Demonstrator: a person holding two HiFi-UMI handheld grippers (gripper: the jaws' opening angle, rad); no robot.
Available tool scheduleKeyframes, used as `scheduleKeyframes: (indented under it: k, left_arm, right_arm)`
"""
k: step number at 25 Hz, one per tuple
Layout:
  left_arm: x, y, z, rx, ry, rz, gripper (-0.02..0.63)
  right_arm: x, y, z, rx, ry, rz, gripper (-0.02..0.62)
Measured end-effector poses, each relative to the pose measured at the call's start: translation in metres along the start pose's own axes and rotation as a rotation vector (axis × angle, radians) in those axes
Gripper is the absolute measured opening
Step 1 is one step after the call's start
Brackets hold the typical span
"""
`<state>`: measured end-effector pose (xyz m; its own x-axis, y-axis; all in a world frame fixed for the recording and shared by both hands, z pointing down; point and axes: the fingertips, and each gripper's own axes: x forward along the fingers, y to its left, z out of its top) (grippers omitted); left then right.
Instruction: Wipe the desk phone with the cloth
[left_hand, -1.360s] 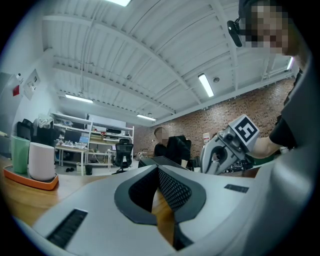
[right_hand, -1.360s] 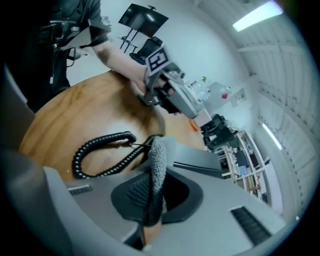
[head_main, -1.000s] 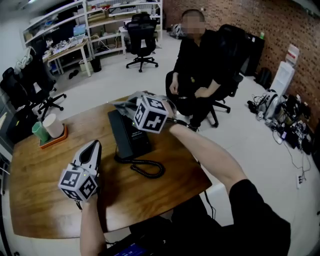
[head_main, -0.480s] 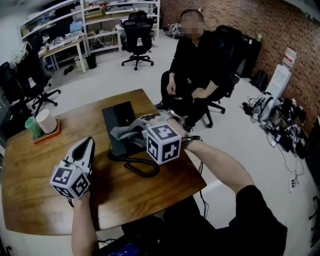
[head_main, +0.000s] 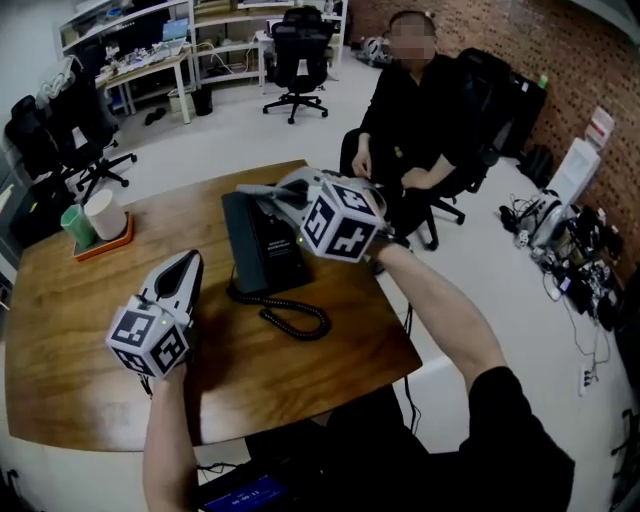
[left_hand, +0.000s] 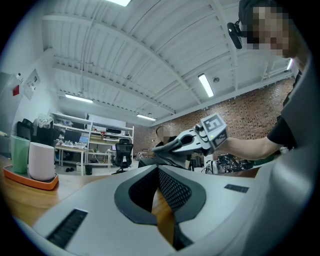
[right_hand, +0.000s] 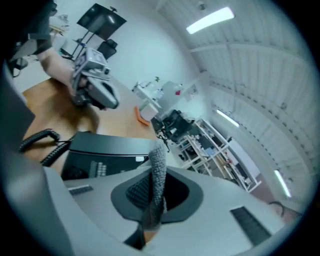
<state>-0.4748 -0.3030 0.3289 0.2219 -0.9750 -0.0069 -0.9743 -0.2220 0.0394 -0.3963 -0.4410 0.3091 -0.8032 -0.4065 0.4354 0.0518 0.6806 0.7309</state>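
Head view puts the left gripper (head_main: 186, 262) nearest, low over the wooden surface (head_main: 70, 350), its jaws together with nothing between them. Just right of it lies the coiled cord (head_main: 297, 320), and beyond that the black desk phone (head_main: 262, 250). The right gripper (head_main: 280, 192) hangs over the phone's far end, jaws clamped on the grey cloth (right_hand: 158, 175). An orange tray (head_main: 112, 241) with two cups sits far left. A seated person (head_main: 415, 120) is beyond the surface.
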Motion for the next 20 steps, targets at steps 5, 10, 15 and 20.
scheduleKeyframes:
  k: [5,10,15,20]
  left_arm:
    - [-0.010,-0.002,-0.010,0.000,0.012,0.001,-0.008]
    - [-0.006,-0.004,-0.005,0.006,0.012,-0.010,-0.008]
    - [-0.006,-0.007,-0.001,0.010,0.006,-0.017,-0.008]
    - [-0.006,-0.007,-0.003,0.008,0.010,-0.016,-0.008]
  right_arm:
    - [0.040,0.001,-0.019,0.023,0.086,-0.009,0.026]
    - [0.017,0.032,-0.015,-0.121,0.099,0.085,0.026]
    - [-0.018,0.094,-0.010,-0.273,0.086,0.194,0.026]
    - [-0.046,0.140,-0.012,-0.378,0.091,0.300,0.025]
